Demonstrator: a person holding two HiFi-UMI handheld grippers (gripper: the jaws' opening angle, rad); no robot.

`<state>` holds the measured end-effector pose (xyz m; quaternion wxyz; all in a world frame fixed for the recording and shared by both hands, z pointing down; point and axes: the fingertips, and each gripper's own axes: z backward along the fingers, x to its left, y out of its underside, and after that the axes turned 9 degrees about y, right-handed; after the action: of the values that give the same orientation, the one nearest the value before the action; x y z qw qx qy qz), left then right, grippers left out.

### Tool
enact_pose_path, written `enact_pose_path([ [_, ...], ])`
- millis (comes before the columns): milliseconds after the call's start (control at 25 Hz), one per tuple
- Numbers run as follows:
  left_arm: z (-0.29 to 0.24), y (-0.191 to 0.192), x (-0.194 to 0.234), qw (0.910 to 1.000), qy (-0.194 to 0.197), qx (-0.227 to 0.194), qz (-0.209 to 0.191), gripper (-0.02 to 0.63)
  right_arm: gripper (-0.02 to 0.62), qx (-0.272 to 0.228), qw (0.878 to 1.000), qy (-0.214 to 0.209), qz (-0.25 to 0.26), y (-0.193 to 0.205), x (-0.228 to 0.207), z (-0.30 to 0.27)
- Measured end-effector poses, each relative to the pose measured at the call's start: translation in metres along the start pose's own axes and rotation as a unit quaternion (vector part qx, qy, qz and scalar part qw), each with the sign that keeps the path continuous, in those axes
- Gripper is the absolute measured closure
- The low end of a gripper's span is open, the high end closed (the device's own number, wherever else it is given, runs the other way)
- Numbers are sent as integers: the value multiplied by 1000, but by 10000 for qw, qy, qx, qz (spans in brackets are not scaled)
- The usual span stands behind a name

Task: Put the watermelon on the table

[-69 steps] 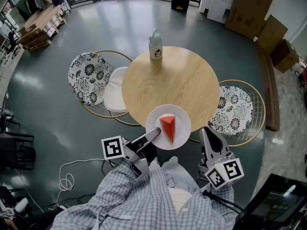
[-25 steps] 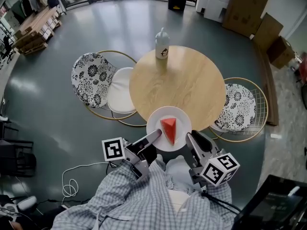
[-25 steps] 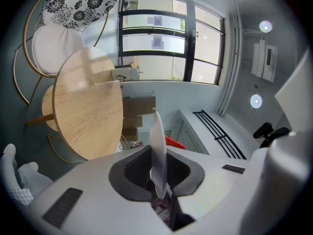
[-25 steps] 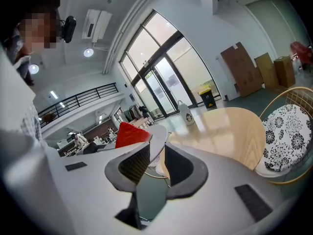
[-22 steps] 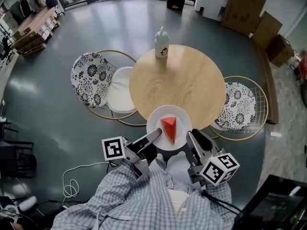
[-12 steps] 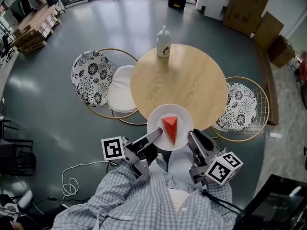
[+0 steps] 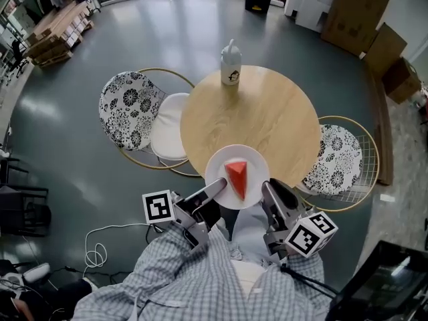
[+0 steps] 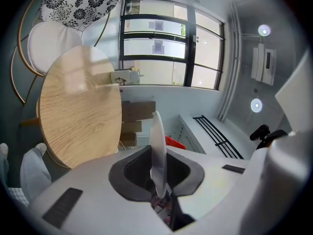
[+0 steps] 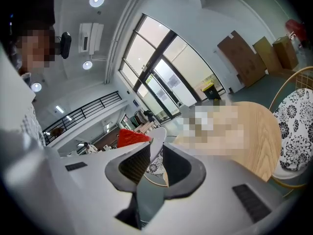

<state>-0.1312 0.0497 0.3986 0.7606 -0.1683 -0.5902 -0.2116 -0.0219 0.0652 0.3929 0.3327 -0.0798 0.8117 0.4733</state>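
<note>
Watermelon slice (image 7: 236,176) is seen on white plate (image 7: 255,162), over counter's (image 7: 267,112) near edge. Plate rim is clamped by left tool (image 7: 219,185); opposite rim is straddled by right tool (image 7: 268,188), jaws parted.

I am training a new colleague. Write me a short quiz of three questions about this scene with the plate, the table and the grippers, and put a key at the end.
1. Multiple choice: what lies on the plate?
A. a red watermelon slice
B. an apple
C. nothing

2. True or false: the bottle stands upright at the far edge of the round table, apart from the plate.

3. Fill in the gap: the left gripper is shut on the plate's ____.

Key: 1 A; 2 true; 3 rim.
</note>
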Motion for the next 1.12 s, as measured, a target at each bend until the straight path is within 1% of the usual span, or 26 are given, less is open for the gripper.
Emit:
enact_pose_path([
  [120, -16, -5, 4, 10000, -19, -85, 23, 569, 510, 11, 10000, -62, 6, -15, -12, -7],
  [280, -44, -13, 13, 10000, -48, -78, -18, 569, 510, 17, 10000, -81, 29, -34, -33, -15],
  [800, -136, -34, 53, 9998, -183, 96, 24, 569, 510, 181, 9998, 86, 43, -88, -112, -42],
  [1120, -179, -54, 82, 9997, -222, 24, 131, 569, 511, 290, 9995, 93, 76, -114, -154, -69],
])
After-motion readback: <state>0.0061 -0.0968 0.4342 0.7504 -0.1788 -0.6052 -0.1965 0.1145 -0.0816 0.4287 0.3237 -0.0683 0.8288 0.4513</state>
